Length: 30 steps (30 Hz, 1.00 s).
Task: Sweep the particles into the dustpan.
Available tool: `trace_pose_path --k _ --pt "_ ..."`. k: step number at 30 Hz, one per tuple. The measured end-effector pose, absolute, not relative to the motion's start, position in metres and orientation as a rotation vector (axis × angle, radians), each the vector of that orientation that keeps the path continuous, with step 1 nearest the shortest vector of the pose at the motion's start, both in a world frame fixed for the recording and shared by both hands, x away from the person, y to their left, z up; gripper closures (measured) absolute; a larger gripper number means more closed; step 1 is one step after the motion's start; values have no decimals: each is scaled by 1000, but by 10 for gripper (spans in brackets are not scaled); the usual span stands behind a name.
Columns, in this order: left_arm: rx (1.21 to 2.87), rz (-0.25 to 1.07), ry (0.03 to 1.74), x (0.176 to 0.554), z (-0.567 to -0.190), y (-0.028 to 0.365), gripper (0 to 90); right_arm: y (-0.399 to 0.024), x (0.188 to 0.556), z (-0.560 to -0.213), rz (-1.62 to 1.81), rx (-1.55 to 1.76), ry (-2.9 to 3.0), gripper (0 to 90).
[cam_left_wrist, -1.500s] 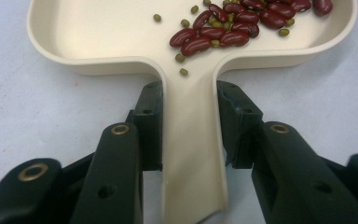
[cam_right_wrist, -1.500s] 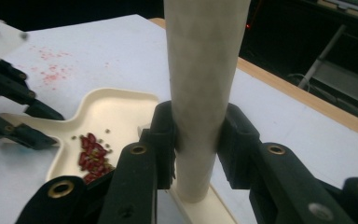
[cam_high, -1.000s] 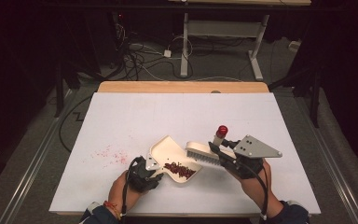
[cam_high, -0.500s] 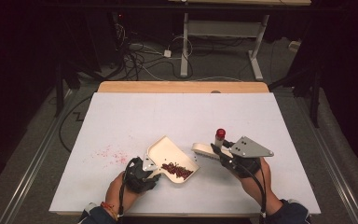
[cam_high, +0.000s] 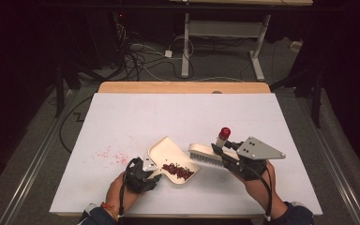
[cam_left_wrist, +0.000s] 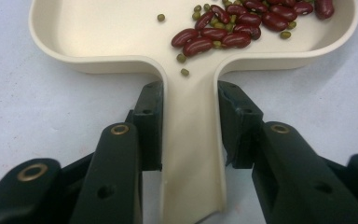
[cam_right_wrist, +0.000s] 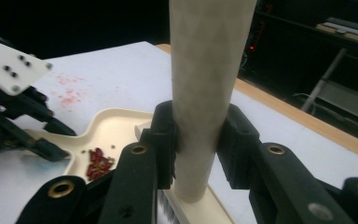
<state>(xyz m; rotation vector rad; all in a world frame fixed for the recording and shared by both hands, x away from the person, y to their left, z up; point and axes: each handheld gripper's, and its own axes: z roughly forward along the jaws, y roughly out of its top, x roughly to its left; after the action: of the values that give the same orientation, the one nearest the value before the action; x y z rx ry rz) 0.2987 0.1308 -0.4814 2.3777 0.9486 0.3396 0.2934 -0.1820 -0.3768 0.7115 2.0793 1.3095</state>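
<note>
Left tongs (cam_left_wrist: 186,121) clench the light, stiff dustpan (cam_high: 168,152) by its handle near the tabletop's front edge, keeping its loose kidney beans (cam_left_wrist: 242,21) from rolling, while right tongs (cam_right_wrist: 198,135) grasp the brush (cam_high: 207,153) handle.

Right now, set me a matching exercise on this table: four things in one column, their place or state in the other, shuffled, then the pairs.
Things:
1. dustpan
2. brush
3. red beans
4. red smears

Places or states:
A. lying inside the pan, mixed with small green ones
B. on the white table, left of the pan
C. its flat handle clamped in the left gripper
D. its round pale handle clamped in the right gripper

Pairs: 1-C, 2-D, 3-A, 4-B
</note>
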Motion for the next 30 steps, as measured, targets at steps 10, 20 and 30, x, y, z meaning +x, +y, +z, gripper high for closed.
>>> trace_pose_path --k 10,20,30 --pt "2351 319 975 300 -482 132 625 -167 293 -390 1265 672 2132 705" --pt "2292 314 1022 304 -482 133 629 -143 284 -392 1291 611 2185 704" --pt "2305 321 1022 304 -483 134 632 -136 307 -382 1319 649 2061 704"
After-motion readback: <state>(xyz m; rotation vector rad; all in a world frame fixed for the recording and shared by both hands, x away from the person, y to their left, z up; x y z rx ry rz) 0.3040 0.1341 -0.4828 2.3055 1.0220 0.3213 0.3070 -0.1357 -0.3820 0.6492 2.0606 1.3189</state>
